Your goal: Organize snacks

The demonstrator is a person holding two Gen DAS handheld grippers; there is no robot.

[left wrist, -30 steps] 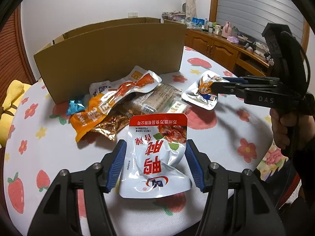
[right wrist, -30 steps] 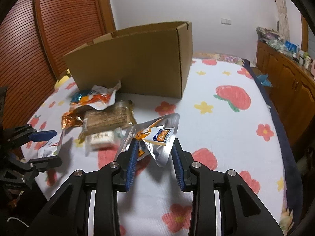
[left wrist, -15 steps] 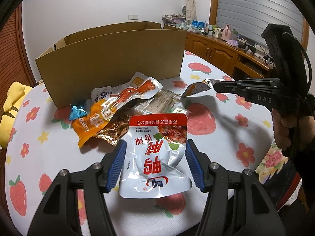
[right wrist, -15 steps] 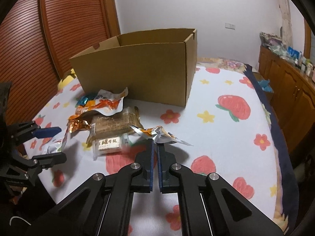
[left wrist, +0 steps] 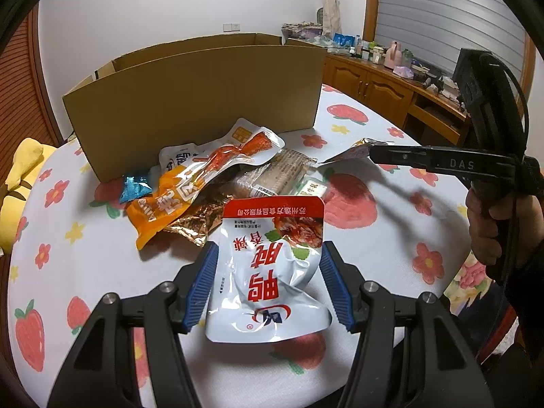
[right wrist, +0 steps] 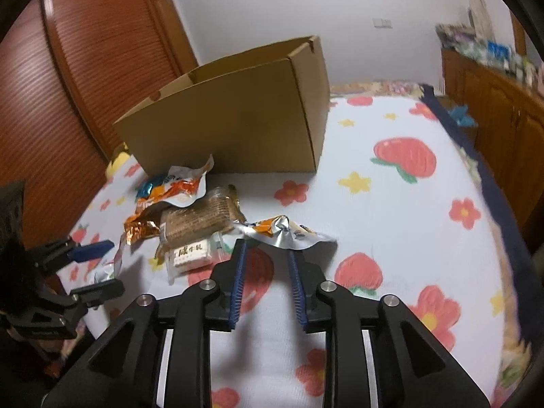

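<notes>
At the strawberry-print desk, my left tongs clasp a white-and-red pouch by both side edges. It looks light, slick and soft, so the flat sealed rim seems the safest hold. My right tongs stand parted, with a crumpled foil packet at their tips. A snack pile lies between me and the cardboard box.
</notes>
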